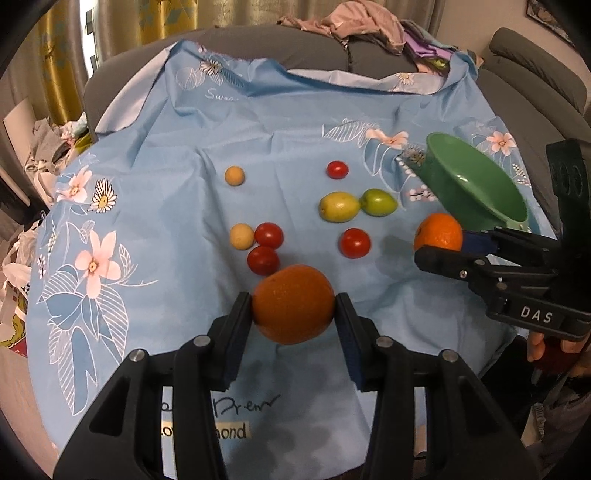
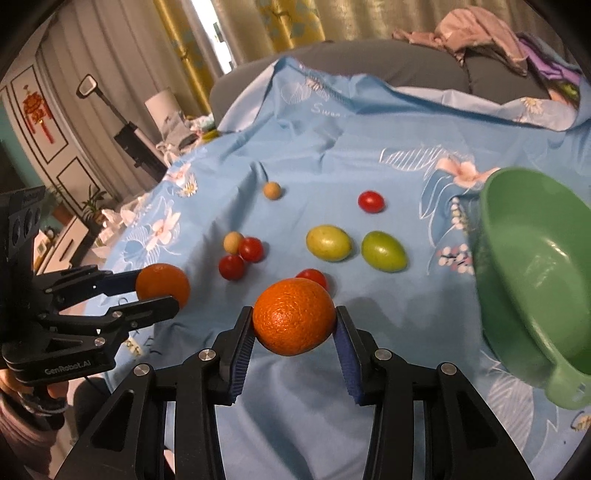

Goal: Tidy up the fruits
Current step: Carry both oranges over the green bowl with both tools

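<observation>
Blue flowery cloth (image 1: 177, 206) covers the couch in front of you. Your left gripper (image 1: 293, 308) squeezes one orange (image 1: 293, 302), and your right gripper (image 2: 294, 317) squeezes another orange (image 2: 293, 315). Your green bowl (image 2: 535, 280) sits tilted beside the right one, near small tomatoes (image 1: 354, 242).

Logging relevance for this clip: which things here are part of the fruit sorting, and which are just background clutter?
Part of the job:
left gripper and right gripper, each clamped on an orange
green bowl, tilted
four red tomatoes
two green fruits
two small tan balls

Lying about:
blue floral cloth
clothes pile on the sofa
curtains
</observation>
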Tool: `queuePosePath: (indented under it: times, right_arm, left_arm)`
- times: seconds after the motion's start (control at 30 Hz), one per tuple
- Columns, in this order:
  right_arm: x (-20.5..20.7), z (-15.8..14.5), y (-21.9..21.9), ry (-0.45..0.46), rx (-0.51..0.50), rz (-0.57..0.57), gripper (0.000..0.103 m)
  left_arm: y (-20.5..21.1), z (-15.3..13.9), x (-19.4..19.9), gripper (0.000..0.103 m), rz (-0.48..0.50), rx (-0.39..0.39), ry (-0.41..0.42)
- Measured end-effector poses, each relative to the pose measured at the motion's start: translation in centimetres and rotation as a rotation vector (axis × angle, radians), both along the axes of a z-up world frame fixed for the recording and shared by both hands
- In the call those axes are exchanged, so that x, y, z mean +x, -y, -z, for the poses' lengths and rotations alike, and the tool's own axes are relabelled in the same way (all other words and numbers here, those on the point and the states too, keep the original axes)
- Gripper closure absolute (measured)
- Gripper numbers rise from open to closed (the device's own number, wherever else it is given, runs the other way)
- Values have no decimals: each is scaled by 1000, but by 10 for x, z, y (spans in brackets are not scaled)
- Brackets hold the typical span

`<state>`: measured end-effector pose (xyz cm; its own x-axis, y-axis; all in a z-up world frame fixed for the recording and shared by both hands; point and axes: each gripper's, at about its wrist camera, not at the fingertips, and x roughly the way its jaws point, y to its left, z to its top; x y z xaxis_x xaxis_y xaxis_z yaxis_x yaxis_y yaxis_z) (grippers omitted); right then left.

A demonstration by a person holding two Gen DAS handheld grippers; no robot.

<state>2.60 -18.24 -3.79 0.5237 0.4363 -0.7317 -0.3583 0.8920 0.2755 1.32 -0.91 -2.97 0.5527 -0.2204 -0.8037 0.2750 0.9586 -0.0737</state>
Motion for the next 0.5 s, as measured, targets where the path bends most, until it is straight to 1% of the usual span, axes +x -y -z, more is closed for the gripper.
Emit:
queuePosePath:
  times: [0.3, 0.5]
  right_arm:
    - [-15, -20, 29, 62, 31, 68, 58]
    - [-21, -27, 53, 92, 52, 121, 58]
  left_arm:
    - [16, -19, -8, 58, 19, -6, 38]
    - [37, -28, -5, 58, 47, -9, 60]
